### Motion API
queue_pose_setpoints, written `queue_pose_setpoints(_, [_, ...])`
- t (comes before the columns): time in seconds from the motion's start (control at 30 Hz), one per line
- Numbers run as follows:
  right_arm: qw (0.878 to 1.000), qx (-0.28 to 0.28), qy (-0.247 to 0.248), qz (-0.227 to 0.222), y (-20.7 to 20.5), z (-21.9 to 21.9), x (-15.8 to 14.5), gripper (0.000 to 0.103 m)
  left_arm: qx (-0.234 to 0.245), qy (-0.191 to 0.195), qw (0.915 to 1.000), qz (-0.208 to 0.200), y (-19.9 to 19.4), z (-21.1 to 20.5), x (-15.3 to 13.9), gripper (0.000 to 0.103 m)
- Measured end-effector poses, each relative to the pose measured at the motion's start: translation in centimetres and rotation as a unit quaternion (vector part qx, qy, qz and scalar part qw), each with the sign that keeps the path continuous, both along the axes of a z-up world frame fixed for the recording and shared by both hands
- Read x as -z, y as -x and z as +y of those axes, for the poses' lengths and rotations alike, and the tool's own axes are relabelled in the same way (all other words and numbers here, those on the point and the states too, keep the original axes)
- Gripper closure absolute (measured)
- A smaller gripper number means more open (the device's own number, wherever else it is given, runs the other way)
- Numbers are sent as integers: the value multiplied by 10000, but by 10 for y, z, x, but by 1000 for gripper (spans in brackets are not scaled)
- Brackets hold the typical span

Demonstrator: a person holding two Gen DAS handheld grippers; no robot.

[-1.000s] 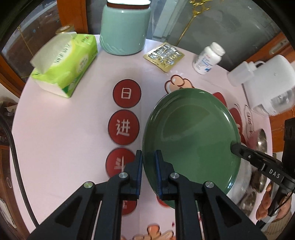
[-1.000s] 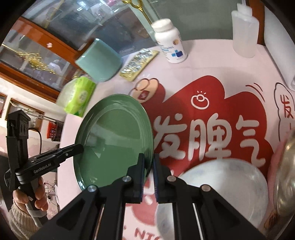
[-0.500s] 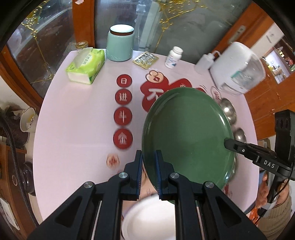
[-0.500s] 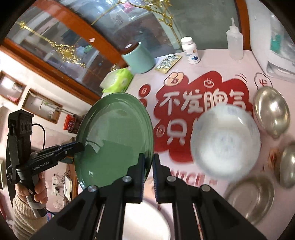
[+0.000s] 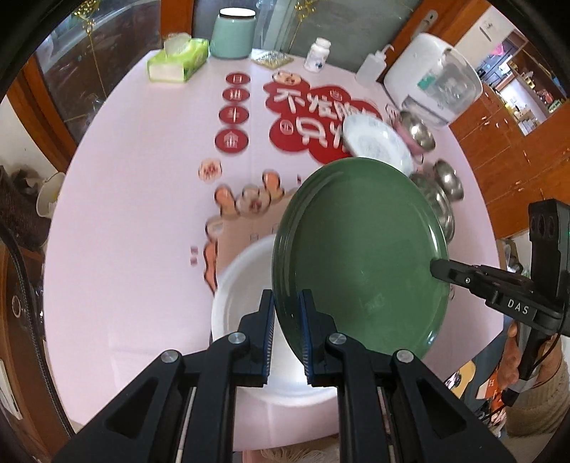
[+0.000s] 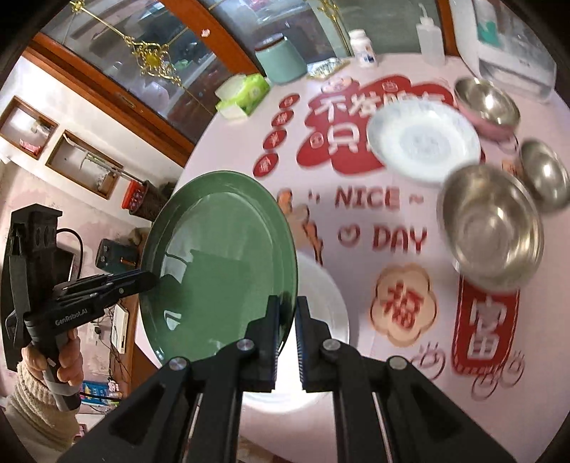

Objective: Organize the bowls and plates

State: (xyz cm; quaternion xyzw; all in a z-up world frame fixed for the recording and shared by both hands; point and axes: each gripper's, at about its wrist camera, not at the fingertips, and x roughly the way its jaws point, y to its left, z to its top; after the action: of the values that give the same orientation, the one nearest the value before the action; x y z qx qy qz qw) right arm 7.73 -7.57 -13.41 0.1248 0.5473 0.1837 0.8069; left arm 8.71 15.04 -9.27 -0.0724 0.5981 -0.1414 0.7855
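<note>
Left wrist view: left gripper [image 5: 288,322] clenched on near rim of green plate [image 5: 359,256], held tilted above table [image 5: 124,213]. Right gripper [image 5: 436,268] clamped on plate's opposite rim; "DAS" readable on its body. White plate [image 5: 242,285] below, on table, partly hidden by green plate and fingers, blurred. Patterned white plate [image 5: 377,140] farther back, front edge covered by green plate. Steel bowls [image 5: 447,185] at right partly hidden behind green plate, count hard to tell. Red print on table w/ Chinese characters, smeared, not readable. At far edge: tissue pack [image 5: 180,58], mint jar [image 5: 233,34], foil pill strip [image 5: 271,58], pill bottle [image 5: 318,54] w/ label too small to read, squeeze bottle [image 5: 372,64], white appliance [image 5: 433,80]. Person's hand [image 5: 509,359] on right gripper handle, cut off by frame edge.

Right wrist view: right gripper [image 6: 287,317] gripping green plate [image 6: 217,263] by rim, plate tilted up over table [image 6: 356,302]. Left gripper [image 6: 151,279] pinching far rim; "GenRobot.AI" on its side. Hand [image 6: 60,356] in knit cuff on handle. White plate [image 6: 320,302] underneath, mostly hidden. Readable on table: "NICE", "DAY". Patterned plate [image 6: 424,139], big steel bowl [image 6: 491,224], small steel bowl [image 6: 545,174], steel bowl in pink shell [image 6: 486,101], all motion-blurred.
</note>
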Motion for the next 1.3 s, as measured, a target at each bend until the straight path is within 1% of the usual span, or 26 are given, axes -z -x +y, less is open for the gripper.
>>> queue_pose_setpoints(0.1, [9999,45,36,93,14,1,22,95,-23,63,9998,171,18,3,26,92])
queue_pose_setpoints(0.23, [9999,38,103,126,25,6,51,95,-107,53,9995,297,33,4,59,92])
queue_pose_setpoints(0.3, [9997,5,216,82,29,9,63,95,-162,85,9991,383,39,6,75,92])
queue_pose_setpoints(0.4, [9993,-61,373,-4,29,14,74,95,-186,100,9987,468,46,7,93,92])
queue_pose_setpoints(0.53, [9987,-129,487,-13,23,23,85,95,-232,8,9980,589,47,10,114,92])
queue_pose_setpoints(0.63, [9982,-221,561,-12,18,32,92,95,-365,-46,9974,615,42,16,122,92])
queue_pose_setpoints(0.7, [9978,-249,611,-14,15,36,95,95,-463,8,9971,610,39,21,125,92])
queue_pose_setpoints(0.87, [9974,-201,636,260,9,35,110,93,-512,55,9962,709,33,22,134,92])
queue_pose_setpoints(1.0, [9975,-222,594,320,9,33,111,93,-535,81,9961,696,33,22,133,91])
queue_pose_setpoints(1.13, [9959,-363,774,282,8,40,109,90,-598,178,9954,730,31,23,133,91])
queue_pose_setpoints(1.2, [9954,-436,816,263,8,43,109,90,-616,131,9956,689,31,23,131,91])
queue_pose_setpoints(1.3, [9945,-539,820,369,9,44,112,90,-576,-34,9967,579,31,23,125,91])
